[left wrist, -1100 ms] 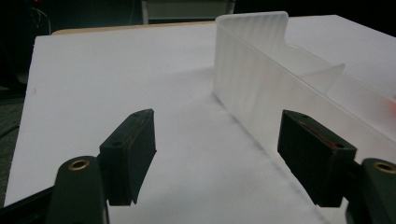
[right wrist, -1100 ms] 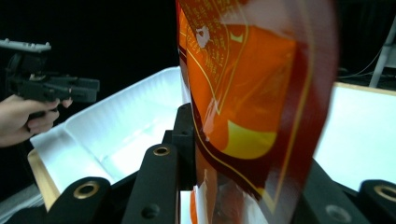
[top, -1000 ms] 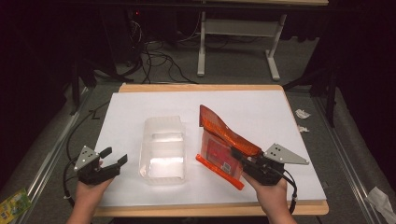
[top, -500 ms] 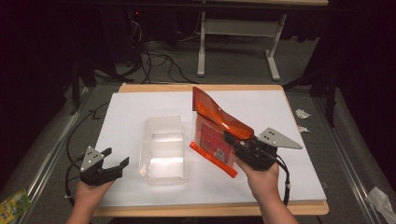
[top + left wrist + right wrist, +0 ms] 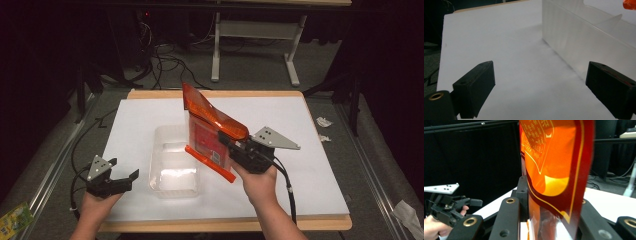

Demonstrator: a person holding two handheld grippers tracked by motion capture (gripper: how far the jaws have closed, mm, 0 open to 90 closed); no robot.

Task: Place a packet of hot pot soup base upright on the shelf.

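Note:
An orange-red foil pouch (image 5: pixel 207 131) with printed text is lifted off the table, tilted, over the right rim of a clear plastic tray (image 5: pixel 172 160). My right gripper (image 5: pixel 226 146) is shut on the pouch's right edge; in the right gripper view the pouch (image 5: pixel 554 170) rises between the black jaws. My left gripper (image 5: pixel 122 174) rests at the table's front left, open, with nothing between its fingers. In the left gripper view the tray's frosted wall (image 5: pixel 584 47) stands just right of the open jaws, with the white table (image 5: pixel 506 57) ahead.
A white sheet (image 5: pixel 310 150) covers the wooden table. Dark floor with cables and a white table frame (image 5: pixel 250 35) lies beyond the far edge. Paper scraps (image 5: pixel 324 122) lie on the floor to the right. A green packet (image 5: pixel 14 219) lies at bottom left.
My right gripper has carried the pouch up and to the left, from beside the tray to over its right rim. The left gripper has drawn back slightly toward the front edge.

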